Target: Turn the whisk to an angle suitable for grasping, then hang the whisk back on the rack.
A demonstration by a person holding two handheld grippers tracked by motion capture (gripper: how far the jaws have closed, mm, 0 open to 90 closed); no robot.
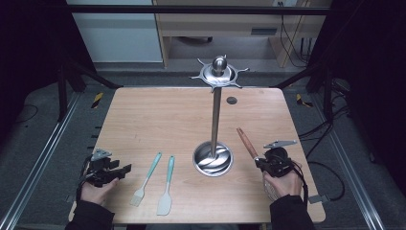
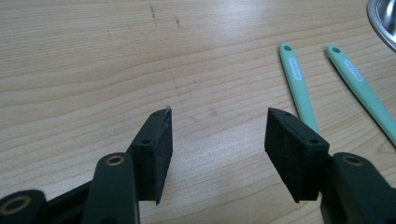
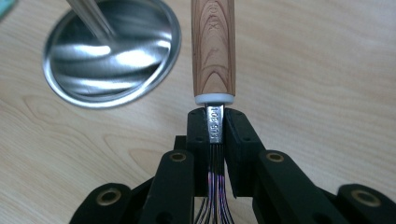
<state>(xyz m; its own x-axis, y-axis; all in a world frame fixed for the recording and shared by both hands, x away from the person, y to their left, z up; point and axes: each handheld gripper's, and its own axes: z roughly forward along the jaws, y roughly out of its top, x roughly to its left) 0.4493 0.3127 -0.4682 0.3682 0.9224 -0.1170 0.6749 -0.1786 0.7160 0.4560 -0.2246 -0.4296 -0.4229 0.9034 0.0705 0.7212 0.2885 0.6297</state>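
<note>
My right gripper [image 1: 260, 162] [image 3: 215, 122] is shut on the metal neck of a whisk. Its wooden handle [image 1: 247, 142] [image 3: 213, 46] points away toward the far left, and its wires run back between the jaws under the hand. Just left of it stands a steel hanging stand: a round base [image 1: 213, 159] [image 3: 112, 51], a tall pole [image 1: 216, 115] and a hooked crown [image 1: 219, 71]. A teal brush [image 1: 147, 178] [image 2: 296, 79] and a teal spatula [image 1: 166, 187] [image 2: 362, 88] lie flat side by side. My left gripper [image 1: 122, 170] [image 2: 219, 114] stands open over bare wood, left of the brush.
A small dark disc [image 1: 231, 100] sits on the wooden table [image 1: 158, 115] near its far edge, behind the stand. Metal rails run along both sides of the table. The stand's base rim [image 2: 385, 18] shows at the top right of the left gripper view.
</note>
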